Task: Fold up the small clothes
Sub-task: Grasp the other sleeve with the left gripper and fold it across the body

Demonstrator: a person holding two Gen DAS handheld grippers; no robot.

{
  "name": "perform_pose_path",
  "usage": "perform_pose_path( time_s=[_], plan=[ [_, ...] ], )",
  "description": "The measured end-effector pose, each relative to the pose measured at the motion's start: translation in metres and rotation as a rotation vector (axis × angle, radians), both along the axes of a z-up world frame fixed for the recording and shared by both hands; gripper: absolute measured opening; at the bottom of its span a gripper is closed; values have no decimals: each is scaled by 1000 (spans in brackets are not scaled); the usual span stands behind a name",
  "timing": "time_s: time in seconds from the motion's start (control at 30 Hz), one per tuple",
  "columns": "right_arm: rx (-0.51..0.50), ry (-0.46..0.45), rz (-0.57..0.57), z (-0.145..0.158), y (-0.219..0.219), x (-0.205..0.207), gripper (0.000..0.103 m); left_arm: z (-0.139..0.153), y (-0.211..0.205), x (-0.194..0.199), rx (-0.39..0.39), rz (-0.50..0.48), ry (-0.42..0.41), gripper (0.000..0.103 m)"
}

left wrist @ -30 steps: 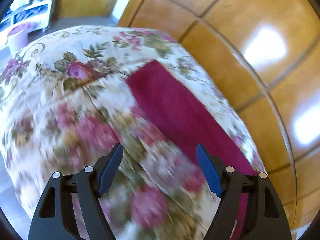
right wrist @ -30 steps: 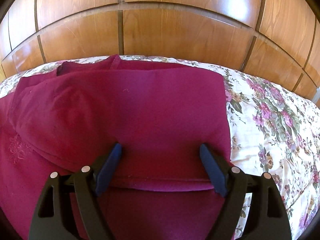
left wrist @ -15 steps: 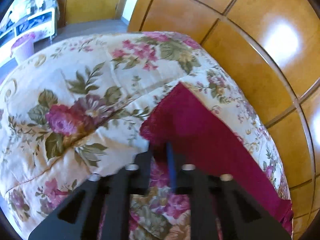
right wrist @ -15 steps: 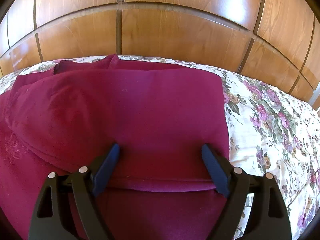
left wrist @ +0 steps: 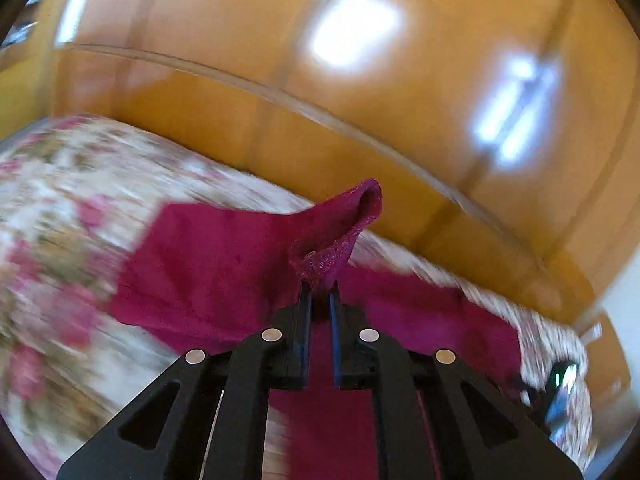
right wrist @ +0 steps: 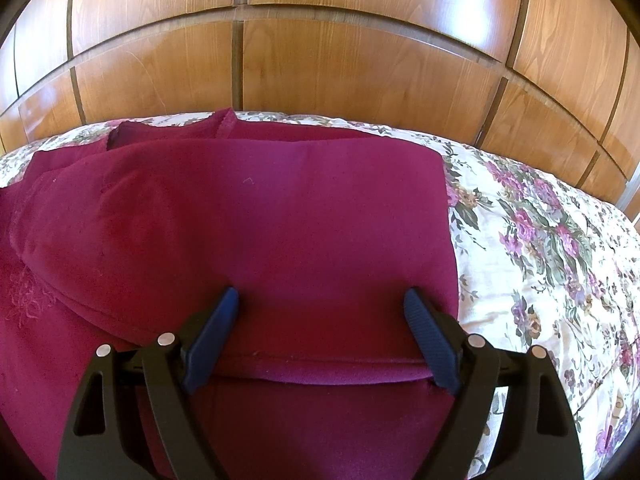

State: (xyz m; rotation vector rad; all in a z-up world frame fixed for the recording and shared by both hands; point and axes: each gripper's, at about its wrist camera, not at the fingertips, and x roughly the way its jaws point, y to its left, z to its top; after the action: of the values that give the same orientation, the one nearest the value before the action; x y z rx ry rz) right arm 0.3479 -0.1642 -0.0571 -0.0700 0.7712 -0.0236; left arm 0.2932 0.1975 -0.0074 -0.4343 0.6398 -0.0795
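Note:
A dark red garment (right wrist: 248, 240) lies partly folded on the flowered bedspread (right wrist: 532, 240). In the right wrist view my right gripper (right wrist: 320, 304) stands open just above a folded edge of the cloth, its blue pads apart and nothing pinched between them. In the left wrist view my left gripper (left wrist: 319, 294) is shut on a lacy end of the same red garment (left wrist: 216, 264), which is lifted off the bed and curls up above the pads. The left view is blurred by motion.
A glossy wooden panelled wall (right wrist: 340, 72) rises directly behind the bed. The bedspread's free part lies to the right of the garment in the right wrist view and to the left (left wrist: 52, 216) in the left wrist view.
My left gripper went from open over the bedspread to shut on the garment's lacy end, then swung right and lifted the cloth. The right gripper stayed in place, open.

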Motion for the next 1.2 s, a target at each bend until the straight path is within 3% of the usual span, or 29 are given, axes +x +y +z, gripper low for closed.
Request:
perform_pose_path(
  time_s=[0.1,0.2,0.23,0.3,0.43,0.53,0.63,0.73,0.83,0.9,1.0,1.1,1.2],
  plan=[
    [4,-1,0,0,-1,0,84,-23,-46,11,9,-81,65,7],
    [10,-1,1,0,-2,0,84,-42,-86,11,94,-144,104,11],
    [12,-1,1,0,-2,0,84,-45,-96,7,124,-165,106,17],
    [14,0,0,0,-2,0,84,-46,-110,-6,173,-186,97,40],
    [25,0,-3,5,-3,-1,84,-47,-106,-43,259,-177,69,41],
    [30,-33,2,22,3,-12,78,-50,-99,-68,276,-154,59,41],
    [193,-57,132,45,27,-32,74,-64,-86,-89,223,-123,94,41],
    [418,50,331,47,74,-38,72,-75,-77,-96,177,-93,128,40],
    [515,165,390,33,120,-31,71,-83,-72,-101,145,-79,125,41],
    [533,222,363,21,143,-21,71,-87,-72,-105,153,-80,114,40],
    [525,232,287,11,163,-6,63,-89,-73,-106,147,-71,109,40],
    [495,233,243,16,169,3,5,-92,-74,-106,148,-74,107,40],
    [464,124,286,51,162,-6,4,-94,-73,-107,138,-75,94,41]
  ],
)
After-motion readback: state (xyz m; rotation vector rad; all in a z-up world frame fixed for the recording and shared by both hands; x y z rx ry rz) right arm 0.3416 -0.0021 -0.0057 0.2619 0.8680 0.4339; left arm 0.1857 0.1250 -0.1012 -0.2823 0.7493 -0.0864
